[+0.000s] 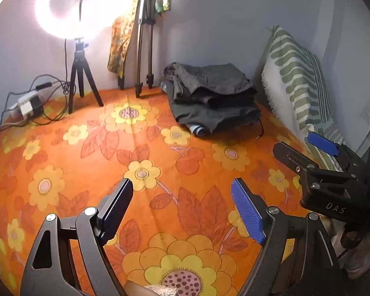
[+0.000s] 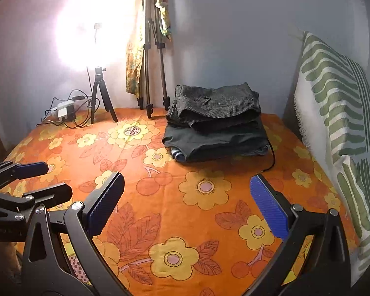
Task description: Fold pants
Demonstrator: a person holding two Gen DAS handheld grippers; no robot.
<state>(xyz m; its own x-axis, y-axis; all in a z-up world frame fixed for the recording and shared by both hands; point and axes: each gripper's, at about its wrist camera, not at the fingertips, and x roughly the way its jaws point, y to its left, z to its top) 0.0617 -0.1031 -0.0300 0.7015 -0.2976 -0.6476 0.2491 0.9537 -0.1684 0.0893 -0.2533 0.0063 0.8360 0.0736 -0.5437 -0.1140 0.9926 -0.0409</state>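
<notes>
Orange floral bedsheet (image 2: 160, 222) fills the lower frame, bare where folding would be done. Left gripper (image 1: 182, 204) and right gripper (image 2: 187, 202) are held wide open, nothing gripped. Pants (image 2: 217, 120) sit stacked upper centre-right, likely already folded.

the folded pants (image 2: 215, 103) (image 1: 211, 80) lie in a neat stack at the far side of the bed, near the wall: a dark grey checked pair on top, a plain dark pair beneath, with a striped blue-and-white garment peeking out underneath.
</notes>
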